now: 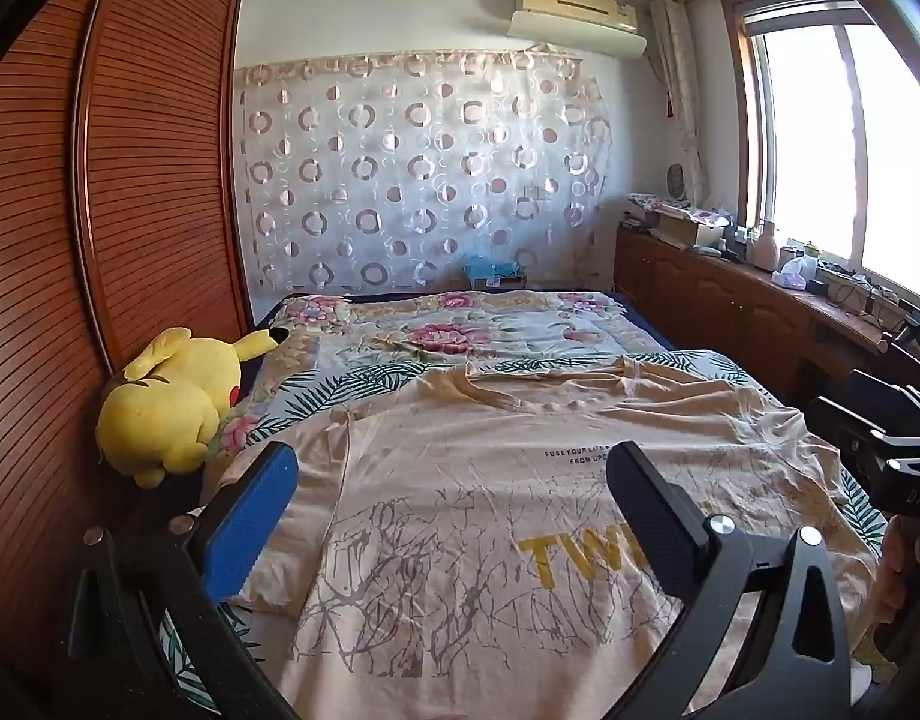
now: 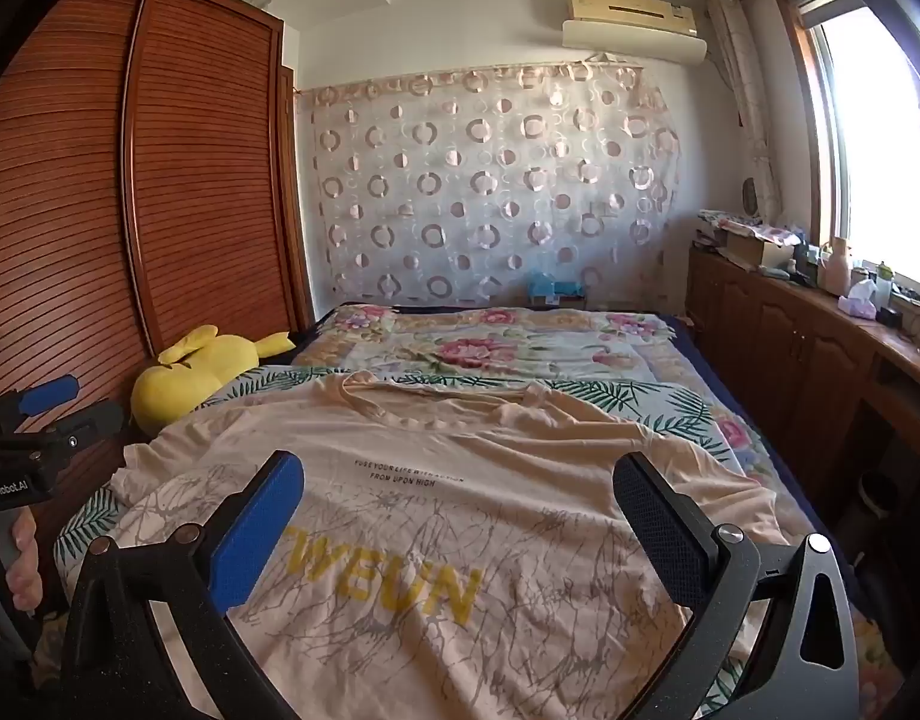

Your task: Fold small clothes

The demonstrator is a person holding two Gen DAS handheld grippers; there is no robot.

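A pale peach T-shirt (image 1: 460, 480) with yellow letters and grey branch print lies spread front-up on the bed, collar pointing away from me. The same T-shirt (image 2: 448, 480) fills the right wrist view, its right sleeve rumpled. My left gripper (image 1: 454, 468) hovers open above the shirt's left half, nothing between its blue and black fingers. Over the shirt's middle and right part my right gripper (image 2: 460, 480) is open too, holding nothing. The other hand-held gripper shows at each view's edge: the right one (image 1: 880, 444) and the left one (image 2: 40, 414).
A yellow plush toy (image 1: 172, 402) lies at the bed's left side against the slatted wooden wardrobe (image 1: 100, 210). A floral quilt (image 1: 460, 330) covers the far bed. A wooden cabinet (image 2: 820, 348) with clutter runs along the right under the window.
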